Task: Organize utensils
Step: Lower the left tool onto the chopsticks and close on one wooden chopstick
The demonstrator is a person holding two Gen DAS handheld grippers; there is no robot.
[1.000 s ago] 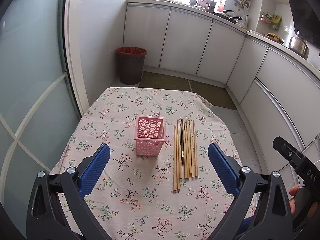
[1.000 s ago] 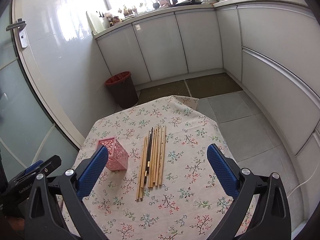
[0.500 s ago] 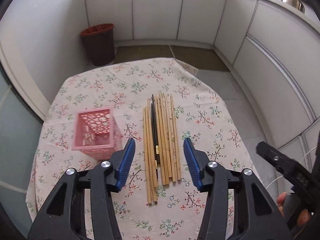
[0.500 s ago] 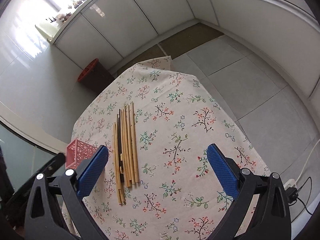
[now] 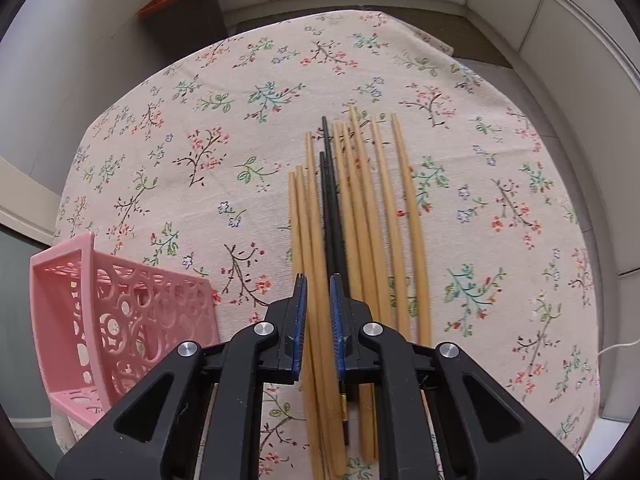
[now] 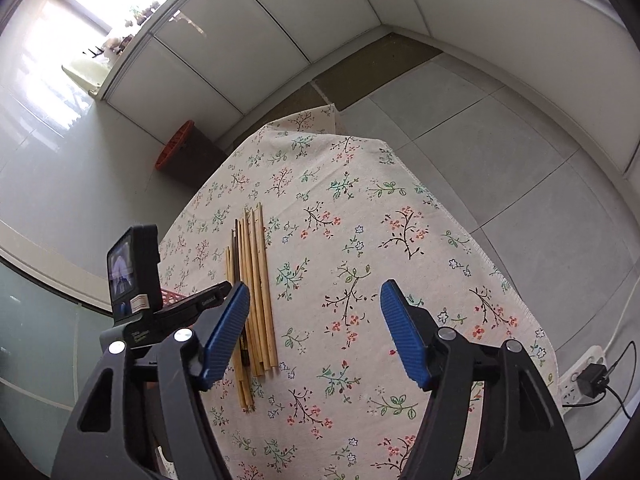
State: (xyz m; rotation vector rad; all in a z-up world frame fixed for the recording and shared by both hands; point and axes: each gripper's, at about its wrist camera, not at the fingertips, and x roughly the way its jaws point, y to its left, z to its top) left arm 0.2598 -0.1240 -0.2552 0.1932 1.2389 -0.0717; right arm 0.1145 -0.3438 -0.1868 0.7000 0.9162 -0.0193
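Observation:
Several bamboo chopsticks [image 5: 376,216] and two black ones [image 5: 331,208] lie side by side on the floral tablecloth [image 5: 224,128]. A pink lattice basket [image 5: 116,320] stands at the left. My left gripper [image 5: 318,284] is low over the near ends of the chopsticks. Its jaws are almost closed around one or two bamboo chopsticks [image 5: 316,264]. I cannot tell whether the pads touch them. My right gripper [image 6: 314,296] is open and empty above the cloth, to the right of the chopsticks [image 6: 256,280]. The left gripper body [image 6: 160,312] shows at its left.
A dark bin with a red rim [image 5: 184,8] stands on the floor beyond the table. White cabinets [image 6: 240,48] line the walls. A power strip with a plug [image 6: 588,376] lies on the floor at the right. The table edge [image 6: 500,264] drops off at the right.
My left gripper has dropped down to the chopsticks and its jaws have narrowed from wide open to almost closed. My right gripper has tilted down and moved closer to the table, still open.

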